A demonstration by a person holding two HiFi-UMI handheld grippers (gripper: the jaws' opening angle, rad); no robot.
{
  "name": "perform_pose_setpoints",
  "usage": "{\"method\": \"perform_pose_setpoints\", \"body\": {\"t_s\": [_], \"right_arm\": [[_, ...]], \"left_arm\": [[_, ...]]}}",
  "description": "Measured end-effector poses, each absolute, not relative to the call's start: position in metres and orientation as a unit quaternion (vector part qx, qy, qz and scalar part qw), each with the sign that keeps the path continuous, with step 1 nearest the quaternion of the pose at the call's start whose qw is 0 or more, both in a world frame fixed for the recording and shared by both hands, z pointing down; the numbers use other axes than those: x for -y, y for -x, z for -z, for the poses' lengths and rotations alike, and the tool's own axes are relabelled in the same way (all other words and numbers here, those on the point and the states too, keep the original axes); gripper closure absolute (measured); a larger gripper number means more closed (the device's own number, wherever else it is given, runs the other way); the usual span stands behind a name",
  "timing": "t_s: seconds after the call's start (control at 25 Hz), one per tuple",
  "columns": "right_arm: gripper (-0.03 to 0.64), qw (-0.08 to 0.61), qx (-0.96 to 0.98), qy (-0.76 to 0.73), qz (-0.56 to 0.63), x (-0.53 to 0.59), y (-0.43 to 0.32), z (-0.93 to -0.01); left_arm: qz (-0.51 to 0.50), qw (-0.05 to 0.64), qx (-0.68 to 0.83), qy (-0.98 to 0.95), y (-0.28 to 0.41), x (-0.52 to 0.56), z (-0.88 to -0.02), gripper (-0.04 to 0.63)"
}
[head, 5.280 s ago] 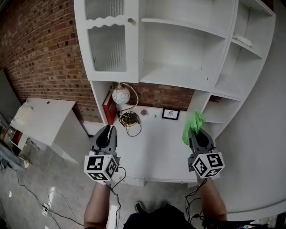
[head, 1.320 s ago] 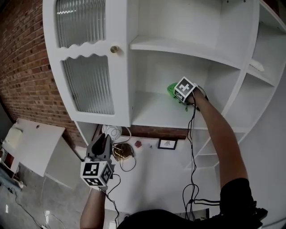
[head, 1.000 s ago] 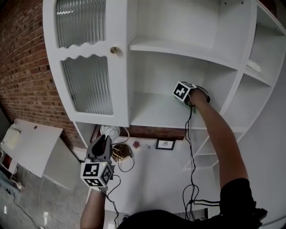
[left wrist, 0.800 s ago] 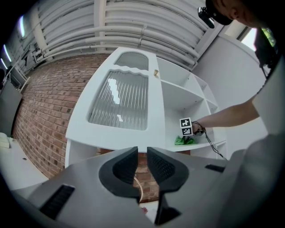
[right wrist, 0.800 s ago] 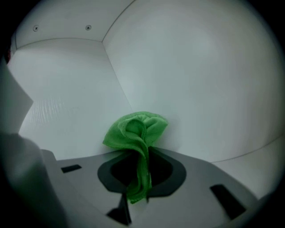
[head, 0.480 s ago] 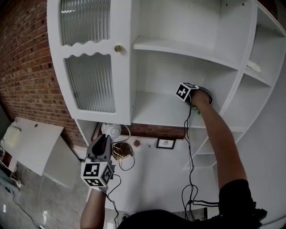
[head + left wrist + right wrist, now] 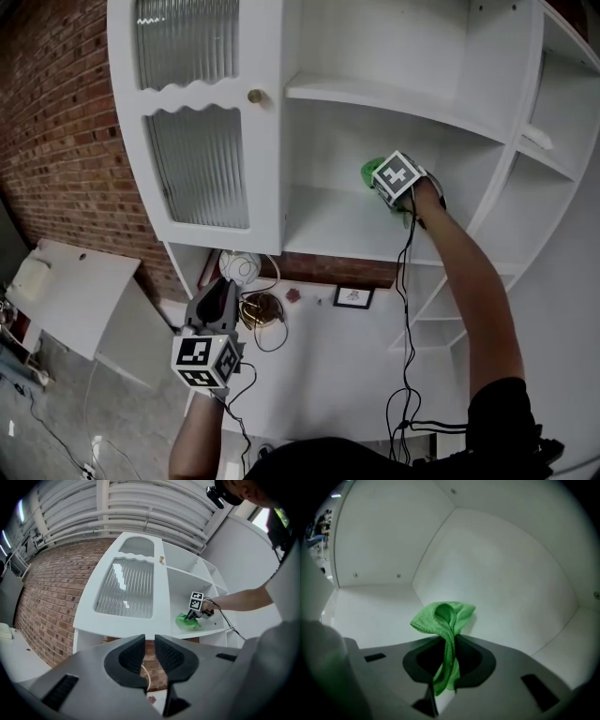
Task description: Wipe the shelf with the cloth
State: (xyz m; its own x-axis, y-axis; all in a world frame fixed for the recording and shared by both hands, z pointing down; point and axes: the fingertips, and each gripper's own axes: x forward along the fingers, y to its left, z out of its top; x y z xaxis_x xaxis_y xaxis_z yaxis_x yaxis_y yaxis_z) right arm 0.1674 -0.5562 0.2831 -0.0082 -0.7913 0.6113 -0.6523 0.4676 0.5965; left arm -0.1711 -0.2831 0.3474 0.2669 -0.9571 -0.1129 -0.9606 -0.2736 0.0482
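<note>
The left gripper [image 7: 150,641] and right gripper [image 7: 449,641] are dark grey, each topped by a white cube [image 7: 206,361] with black square markers. Thin black cables [image 7: 405,309] hang from them. The sleeve [image 7: 502,412] is short and black.

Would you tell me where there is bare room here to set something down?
The lower shelf is bare from the glazed door to the green cloth in the right gripper; the shelf above is bare. The desk is crowded along its back: globe, cables, small frame.

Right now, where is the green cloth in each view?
Head view: upper right of centre, cloth on the shelf.
Left gripper view: right of centre, small.
Right gripper view: centre, pinched in the right gripper.
Shared landmark: the white shelf under it.
</note>
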Motion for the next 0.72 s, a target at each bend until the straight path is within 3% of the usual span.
{"method": "perform_pose_setpoints", "body": {"t_s": [0.36,0.6,0.72], "right_arm": [[0.565,0.264,0.864,-0.422,-0.069,0.542,-0.06,-0.251],[0.566,0.2,0.909,-0.33,-0.156,0.529,0.014,-0.266],[0.566,0.205,0.913,-0.297,-0.191,0.524,0.042,-0.28]], "left_arm": [[-0.057,0.024,-0.647,0.76,0.211,0.251,-0.341,0.532],[-0.054,0.029,-0.674,0.736,0.234,0.229,-0.339,0.532],[-0.049,0.028,-0.685,0.727,0.244,0.22,-0.342,0.531]]}}
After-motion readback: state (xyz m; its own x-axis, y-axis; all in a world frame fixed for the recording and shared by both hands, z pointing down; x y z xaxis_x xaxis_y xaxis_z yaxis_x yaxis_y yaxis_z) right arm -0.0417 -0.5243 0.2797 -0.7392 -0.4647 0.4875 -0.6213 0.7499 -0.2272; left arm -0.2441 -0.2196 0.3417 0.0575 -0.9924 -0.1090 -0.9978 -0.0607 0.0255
